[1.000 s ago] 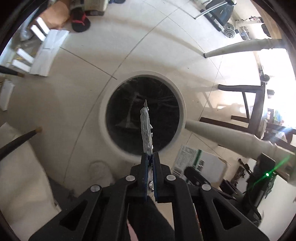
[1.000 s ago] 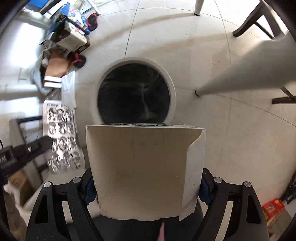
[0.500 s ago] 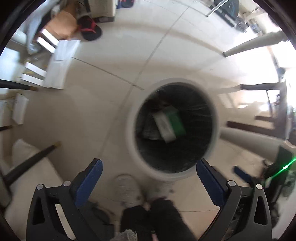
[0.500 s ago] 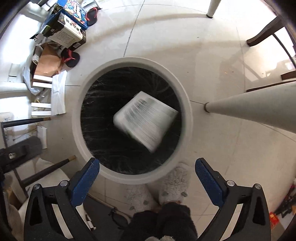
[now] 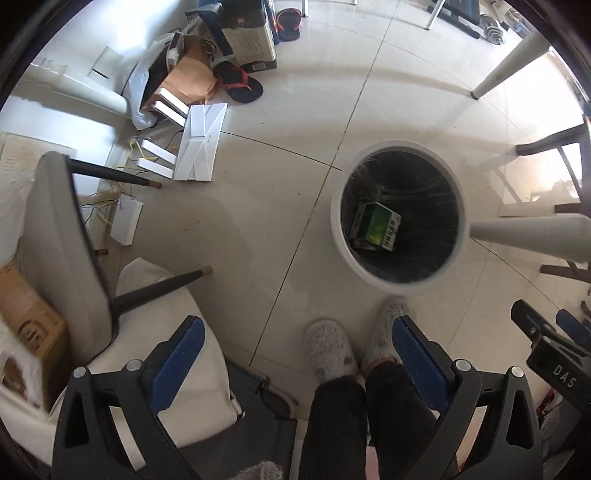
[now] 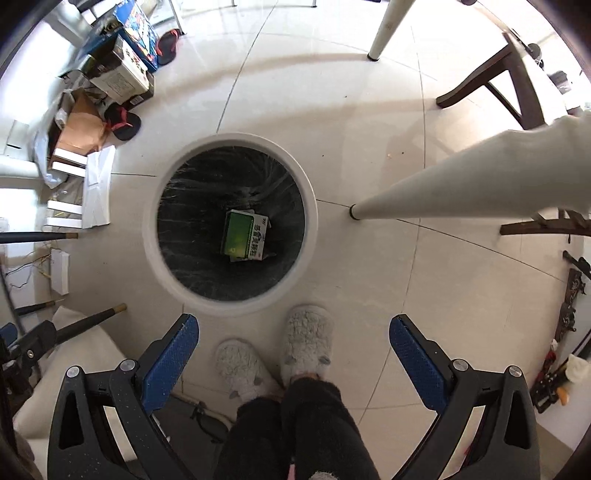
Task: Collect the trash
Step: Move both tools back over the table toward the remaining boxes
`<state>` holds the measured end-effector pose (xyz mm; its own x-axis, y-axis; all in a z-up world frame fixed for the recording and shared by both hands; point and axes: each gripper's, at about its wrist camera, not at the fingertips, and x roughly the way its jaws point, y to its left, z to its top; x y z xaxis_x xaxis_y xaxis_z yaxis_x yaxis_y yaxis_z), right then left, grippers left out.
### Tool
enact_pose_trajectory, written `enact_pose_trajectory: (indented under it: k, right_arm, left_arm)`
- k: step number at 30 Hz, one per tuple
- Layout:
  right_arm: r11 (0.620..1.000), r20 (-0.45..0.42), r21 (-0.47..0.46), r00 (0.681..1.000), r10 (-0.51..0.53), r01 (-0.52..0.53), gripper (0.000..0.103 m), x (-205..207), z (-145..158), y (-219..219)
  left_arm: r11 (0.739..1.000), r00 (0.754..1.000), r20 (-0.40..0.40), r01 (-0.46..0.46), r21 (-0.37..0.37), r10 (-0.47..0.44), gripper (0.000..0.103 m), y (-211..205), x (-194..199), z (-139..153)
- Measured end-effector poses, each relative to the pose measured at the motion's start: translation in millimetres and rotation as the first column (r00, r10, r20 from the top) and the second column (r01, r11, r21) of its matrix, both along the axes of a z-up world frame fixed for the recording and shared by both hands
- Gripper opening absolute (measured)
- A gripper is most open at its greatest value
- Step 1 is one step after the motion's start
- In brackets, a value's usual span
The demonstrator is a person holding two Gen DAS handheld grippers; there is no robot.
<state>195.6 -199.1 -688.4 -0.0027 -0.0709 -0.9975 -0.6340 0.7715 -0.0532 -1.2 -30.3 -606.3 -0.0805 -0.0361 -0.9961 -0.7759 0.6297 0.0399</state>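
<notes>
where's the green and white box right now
The green and white box lies at the bottom of the round white bin, centre of the right wrist view, just ahead of the person's grey slippers.

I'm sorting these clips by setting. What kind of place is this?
Most likely a room in a home: tiled floor, a lined waste bin, a flip-flop beside cardboard boxes, chair legs around, and a person in fuzzy slippers.

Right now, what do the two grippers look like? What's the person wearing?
Both the left gripper and right gripper are matte black plastic linkages with silver pivot bolts and blue textured pads. The person wears dark trousers and fluffy grey slippers.
</notes>
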Motion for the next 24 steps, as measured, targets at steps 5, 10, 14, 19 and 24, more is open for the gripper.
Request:
enact_pose_trajectory:
  k: [5,10,14,19,24]
  right_arm:
    - [0.999,0.014,0.037,1.0,0.008,-0.008,0.103,-13.3,75.8,-14.9]
    - [0.996,0.0,0.085,1.0,0.006,-0.006,0.103,-23.0,158.2,-30.0]
    - [0.99,-0.006,0.144,1.0,0.009,-0.008,0.103,-25.8,237.7,-38.3]
    - [0.97,-0.024,0.24,0.999,-0.025,0.03,0.103,-5.8,325.0,-34.8]
    - [0.951,-0.034,0.307,0.999,-0.035,0.043,0.103,48.4,388.9,-8.9]
  left_arm:
    - [1.0,1.0,0.027,0.011,0.0,-0.011,0.103,-14.5,-7.5,55.6]
    - [0.999,0.996,0.087,0.027,0.027,-0.029,0.103,-29.0,-10.2,140.2]
    - [0.999,0.987,0.157,0.009,0.049,-0.017,0.103,-27.3,-6.2,212.8]
    - [0.99,0.974,0.226,-0.018,0.138,-0.014,0.103,-2.2,20.7,281.7]
    - [0.967,0.976,0.217,-0.055,0.25,-0.001,0.103,31.8,59.9,324.7]
